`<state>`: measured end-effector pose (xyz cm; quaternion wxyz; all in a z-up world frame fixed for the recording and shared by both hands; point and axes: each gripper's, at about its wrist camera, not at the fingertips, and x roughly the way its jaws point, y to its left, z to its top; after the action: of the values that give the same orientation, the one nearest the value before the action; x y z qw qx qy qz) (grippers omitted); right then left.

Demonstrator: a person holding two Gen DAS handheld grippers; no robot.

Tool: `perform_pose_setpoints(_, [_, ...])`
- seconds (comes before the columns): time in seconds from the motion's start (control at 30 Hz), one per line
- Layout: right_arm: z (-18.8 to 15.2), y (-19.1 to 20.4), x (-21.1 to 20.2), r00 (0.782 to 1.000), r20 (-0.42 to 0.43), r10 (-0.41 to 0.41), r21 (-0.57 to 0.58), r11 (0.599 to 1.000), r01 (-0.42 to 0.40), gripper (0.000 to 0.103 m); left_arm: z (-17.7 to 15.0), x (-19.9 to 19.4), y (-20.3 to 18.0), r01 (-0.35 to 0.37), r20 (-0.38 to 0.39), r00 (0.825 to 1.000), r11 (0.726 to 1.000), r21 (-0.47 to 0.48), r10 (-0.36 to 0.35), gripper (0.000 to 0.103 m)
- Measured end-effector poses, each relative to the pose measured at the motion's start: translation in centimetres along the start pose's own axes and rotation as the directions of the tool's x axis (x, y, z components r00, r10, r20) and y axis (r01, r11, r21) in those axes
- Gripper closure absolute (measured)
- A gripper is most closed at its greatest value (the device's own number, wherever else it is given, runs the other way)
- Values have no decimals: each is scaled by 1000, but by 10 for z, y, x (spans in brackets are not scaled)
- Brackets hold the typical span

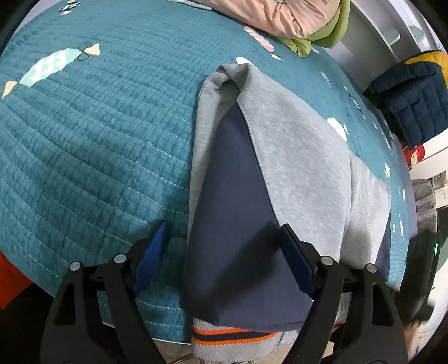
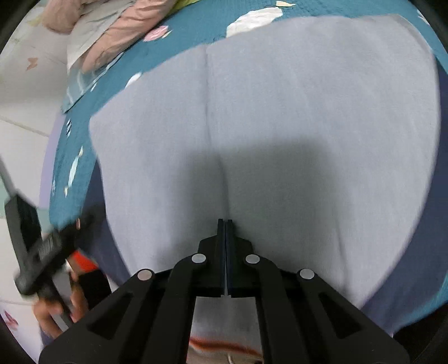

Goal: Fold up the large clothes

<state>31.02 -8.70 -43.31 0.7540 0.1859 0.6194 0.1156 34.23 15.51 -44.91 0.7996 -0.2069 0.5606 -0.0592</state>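
Note:
A grey and navy sweatshirt lies on the teal quilted bed cover, partly folded, with a navy panel showing and a striped orange-grey hem hanging over the near edge. My left gripper is open, its blue pads either side of the navy panel just above it. In the right wrist view the grey fabric fills the frame. My right gripper is shut with its tips against the grey fabric near a crease; whether cloth is pinched I cannot tell. The view is blurred.
A pink and green pile of clothes lies at the far side of the bed. A navy quilted jacket hangs at the right. The left gripper and the hand holding it show blurred in the right wrist view.

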Motion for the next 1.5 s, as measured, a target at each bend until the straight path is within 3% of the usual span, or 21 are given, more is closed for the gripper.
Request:
perform_pose_setpoints(0.17, [-7, -4, 5, 999, 25, 23, 6, 1000, -23, 103, -4, 1, -5, -9, 2, 1000, 1000, 27, 9, 23])
perform_pose_setpoints(0.27, [-6, -5, 4, 999, 26, 43, 8, 999, -43, 103, -4, 0, -6, -29, 8, 1000, 999, 45, 29, 42])
perform_pose_setpoints(0.3, [-7, -5, 4, 998, 35, 51, 5, 999, -51, 103, -4, -2, -3, -20, 9, 1000, 999, 35, 20, 56])
perform_pose_setpoints(0.37, [-8, -5, 3, 997, 45, 64, 9, 998, -65, 103, -2, -6, 1, 57, -7, 998, 998, -5, -57, 74])
perform_pose_setpoints(0.5, [-12, -9, -4, 994, 57, 92, 16, 996, -93, 103, 0, -10, -2, 56, -14, 998, 998, 21, -56, 86])
perform_pose_setpoints(0.63, [-24, 0, -24, 991, 114, 75, -46, 996, -70, 93, 7, -30, -11, 139, 2, 990, 990, 6, -139, 88])
perform_pose_setpoints(0.7, [-30, 14, -33, 983, 149, 109, -95, 991, -96, 77, 11, -40, -24, 162, 0, 987, 986, 36, -162, 89])
perform_pose_setpoints(0.83, [-43, 54, -54, 954, 232, 189, -213, 967, -140, 59, 16, -48, -46, 185, -25, 983, 980, 77, -183, 89])
perform_pose_setpoints(0.87, [-46, 67, -59, 945, 245, 216, -248, 956, -154, 49, 18, -48, -51, 187, -33, 982, 979, 78, -185, 89])
perform_pose_setpoints(0.9, [-48, 78, -63, 938, 257, 233, -276, 948, -160, 45, 19, -48, -55, 177, -42, 984, 981, 84, -174, 89])
perform_pose_setpoints(1.0, [-54, 102, -66, 935, 261, 240, -334, 931, -146, 33, 18, -48, -64, 176, -62, 983, 980, 97, -171, 89])
perform_pose_setpoints(1.27, [-53, 127, -36, 949, 219, 227, -312, 938, -152, 34, 23, -50, -71, 176, -91, 982, 977, 123, -165, 89])
perform_pose_setpoints(1.5, [-45, 142, -9, 965, 205, 166, -302, 948, -99, 34, 23, -47, -72, 156, -114, 984, 976, 152, -139, 89])
